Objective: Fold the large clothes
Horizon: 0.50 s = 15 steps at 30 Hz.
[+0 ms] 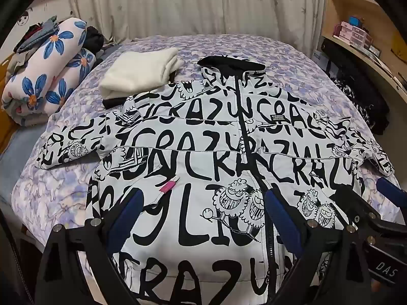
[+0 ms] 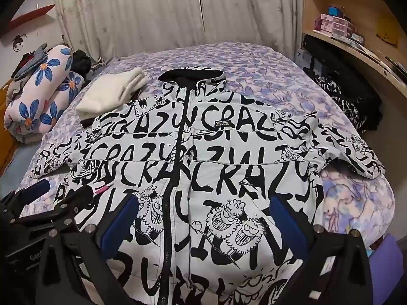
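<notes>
1. A large white hooded jacket printed with black lettering and cartoon faces [image 1: 203, 137] lies flat and front-up on the bed with a lilac patterned cover [image 1: 292, 58], its black zip running up the middle from 6 to 12 o'clock and its sleeves spread out to 9 and 3 o'clock
2. The left hand-held gripper [image 1: 203, 218] hovers over the jacket's lower left part, its blue-padded fingers [image 1: 127, 213] spread wide with nothing between them but the cloth below
3. The right hand-held gripper [image 2: 203, 221] hangs over the lower right part, jaws likewise wide apart and holding nothing
4. A small pink tag [image 1: 169, 185] sits on the jacket just beyond the left gripper
5. A folded cream-white garment [image 1: 140, 71] lies on the bed at 11 o'clock of the jacket, touching its shoulder
6. A rolled quilt with blue flowers [image 1: 48, 68] rests at the bed's edge at 10 o'clock
7. A pale curtain [image 2: 152, 12] hangs at 12 o'clock, and wooden shelves with small boxes [image 2: 338, 25] stand at 2 o'clock
</notes>
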Each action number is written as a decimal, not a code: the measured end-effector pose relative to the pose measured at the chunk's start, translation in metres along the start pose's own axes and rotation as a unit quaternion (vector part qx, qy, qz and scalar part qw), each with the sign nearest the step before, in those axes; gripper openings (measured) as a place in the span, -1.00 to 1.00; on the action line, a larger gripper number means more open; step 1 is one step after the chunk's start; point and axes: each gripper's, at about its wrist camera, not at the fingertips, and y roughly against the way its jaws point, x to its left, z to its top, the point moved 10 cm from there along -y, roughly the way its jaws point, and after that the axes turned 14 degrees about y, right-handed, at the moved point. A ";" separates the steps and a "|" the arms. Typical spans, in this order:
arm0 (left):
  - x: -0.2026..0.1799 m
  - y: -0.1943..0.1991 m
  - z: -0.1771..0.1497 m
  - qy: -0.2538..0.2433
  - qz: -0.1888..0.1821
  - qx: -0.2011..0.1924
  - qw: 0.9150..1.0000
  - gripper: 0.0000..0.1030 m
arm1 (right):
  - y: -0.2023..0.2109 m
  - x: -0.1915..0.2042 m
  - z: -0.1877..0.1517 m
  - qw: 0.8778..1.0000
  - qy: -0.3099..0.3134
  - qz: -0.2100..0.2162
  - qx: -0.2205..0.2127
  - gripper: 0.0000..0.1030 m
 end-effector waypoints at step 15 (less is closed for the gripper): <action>0.003 0.000 -0.003 0.002 0.001 0.008 1.000 0.85 | -0.001 0.000 -0.001 1.000 0.001 -0.003 0.000 1.00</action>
